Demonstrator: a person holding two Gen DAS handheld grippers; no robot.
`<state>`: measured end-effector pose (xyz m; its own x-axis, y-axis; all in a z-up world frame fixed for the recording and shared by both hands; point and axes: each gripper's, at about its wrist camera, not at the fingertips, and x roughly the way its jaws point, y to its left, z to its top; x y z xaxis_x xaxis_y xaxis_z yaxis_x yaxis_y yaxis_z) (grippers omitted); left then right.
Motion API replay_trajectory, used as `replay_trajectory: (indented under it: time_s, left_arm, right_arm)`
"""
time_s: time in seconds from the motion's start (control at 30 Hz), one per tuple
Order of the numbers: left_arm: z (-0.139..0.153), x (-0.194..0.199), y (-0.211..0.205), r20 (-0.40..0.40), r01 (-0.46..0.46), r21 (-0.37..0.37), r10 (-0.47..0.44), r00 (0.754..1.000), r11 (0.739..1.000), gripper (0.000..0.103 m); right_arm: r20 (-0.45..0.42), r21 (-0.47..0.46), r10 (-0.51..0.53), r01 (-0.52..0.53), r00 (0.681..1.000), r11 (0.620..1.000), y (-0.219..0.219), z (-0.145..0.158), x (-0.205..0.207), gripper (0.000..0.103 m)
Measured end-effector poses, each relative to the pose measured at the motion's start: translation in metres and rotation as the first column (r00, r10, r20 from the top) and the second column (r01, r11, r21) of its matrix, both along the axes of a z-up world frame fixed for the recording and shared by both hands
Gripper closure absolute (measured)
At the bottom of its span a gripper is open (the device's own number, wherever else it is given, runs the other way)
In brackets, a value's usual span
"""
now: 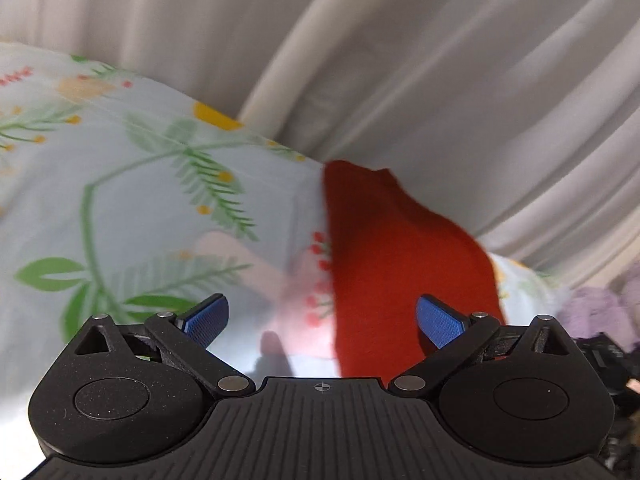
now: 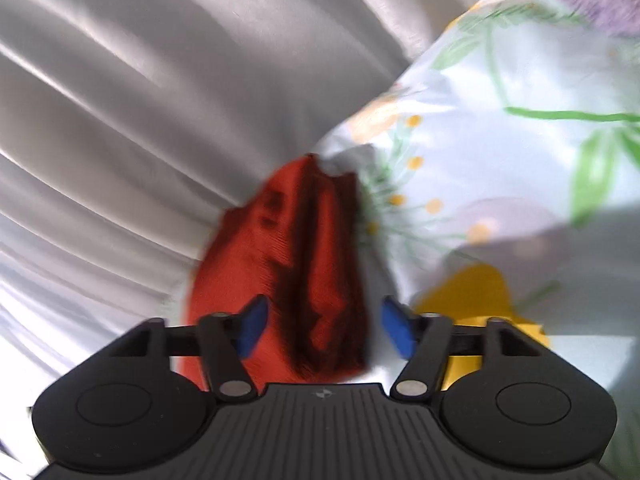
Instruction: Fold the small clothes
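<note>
A small red garment [image 1: 396,256] lies on a pale floral sheet [image 1: 132,184]. In the left wrist view it stretches from the middle toward the right fingertip. My left gripper [image 1: 322,320] is open and empty, just before the cloth's near end. In the right wrist view the red garment [image 2: 304,264] is bunched with dark creases and lies between the open fingers of my right gripper [image 2: 322,330]. The pads do not press on it. Both views are blurred by motion.
White pleated curtains [image 1: 400,60] hang behind the bed. A purple fluffy item [image 1: 600,308] lies at the right edge of the left wrist view. A yellow shape [image 2: 476,300] lies on the floral sheet [image 2: 500,128] beside my right gripper.
</note>
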<state>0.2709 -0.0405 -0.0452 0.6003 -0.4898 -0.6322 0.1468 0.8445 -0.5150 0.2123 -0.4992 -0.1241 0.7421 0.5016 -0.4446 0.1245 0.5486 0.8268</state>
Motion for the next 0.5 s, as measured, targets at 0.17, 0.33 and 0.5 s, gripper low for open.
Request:
replay_trajectory:
  time_s: [0.17,0.33,0.5]
  left_arm:
    - [-0.025,0.054,-0.033,-0.124,0.109,-0.089,-0.119,0.985,0.99,0.0]
    - [-0.045,0.079,-0.043,-0.16,0.121,-0.219,-0.158,0.974,0.968,0.001]
    - [-0.053,0.094,-0.046,-0.196,0.098,-0.293,-0.16,0.968,0.951,0.008]
  right_arm:
    - [-0.052,0.056,0.045,-0.042,0.998,0.998,-0.003,-0.01,0.045,0.037]
    - [-0.099,0.089,0.074,-0.066,0.992,0.994,-0.002,-0.024,0.073,0.051]
    - [-0.11,0.107,0.099,-0.088,0.989,0.99,0.004,-0.028,0.09,0.067]
